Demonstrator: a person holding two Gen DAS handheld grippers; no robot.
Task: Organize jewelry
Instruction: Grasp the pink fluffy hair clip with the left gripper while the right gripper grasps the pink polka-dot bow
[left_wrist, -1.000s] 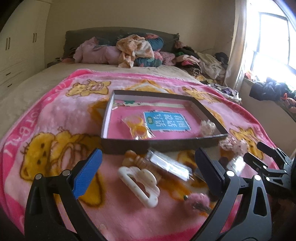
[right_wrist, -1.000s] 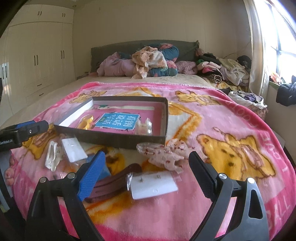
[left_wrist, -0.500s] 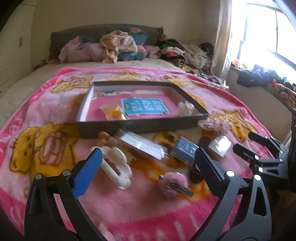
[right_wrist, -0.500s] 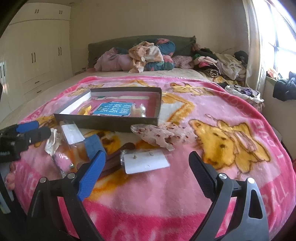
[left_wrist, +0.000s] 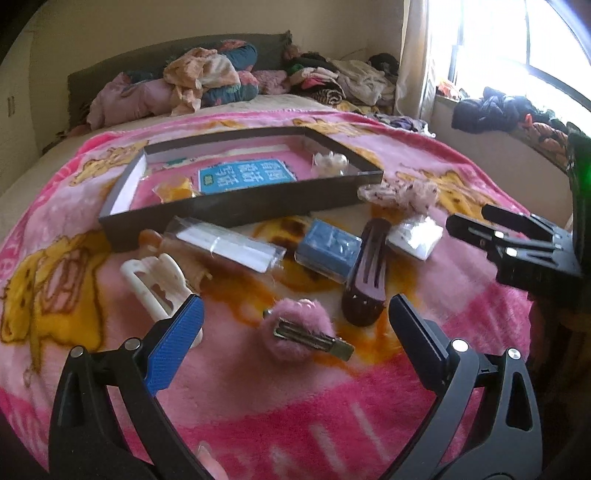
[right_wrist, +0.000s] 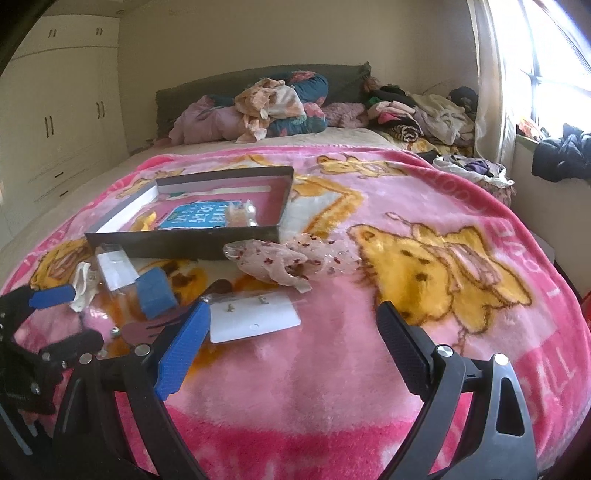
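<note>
1. Two views show a bed covered by a pink bear-print blanket (left_wrist: 369, 398). First, the left wrist view: the left gripper (left_wrist: 295, 325) has its fingers spread wide with nothing between them.
2. Just ahead of the gap between those fingers lies a fuzzy pink hair clip (left_wrist: 299, 334) with a metal clasp.
3. Beside the blue-padded finger (left_wrist: 177, 345) lies a white claw clip (left_wrist: 157, 284), partly hidden by it.
4. Further ahead lie a clear packet (left_wrist: 229, 247), a blue card (left_wrist: 327, 249), a dark maroon barrette (left_wrist: 365, 273) and a small white packet (left_wrist: 415, 236).
5. Beyond them sits a shallow dark box (left_wrist: 236, 205) holding a blue label, a yellow item and a pale item.
6. Far right, the right gripper (left_wrist: 476, 225) points inward.
7. Next, the right wrist view: the right gripper (right_wrist: 291, 339) is wide open and holds nothing.
8. An earring card (right_wrist: 255, 321) lies just ahead of its blue finger (right_wrist: 183, 354).
9. A speckled fabric piece (right_wrist: 273, 262) lies further ahead, touching the dark box (right_wrist: 177, 243).
10. Far left, the left gripper (right_wrist: 55, 317) shows parted fingers.
</note>
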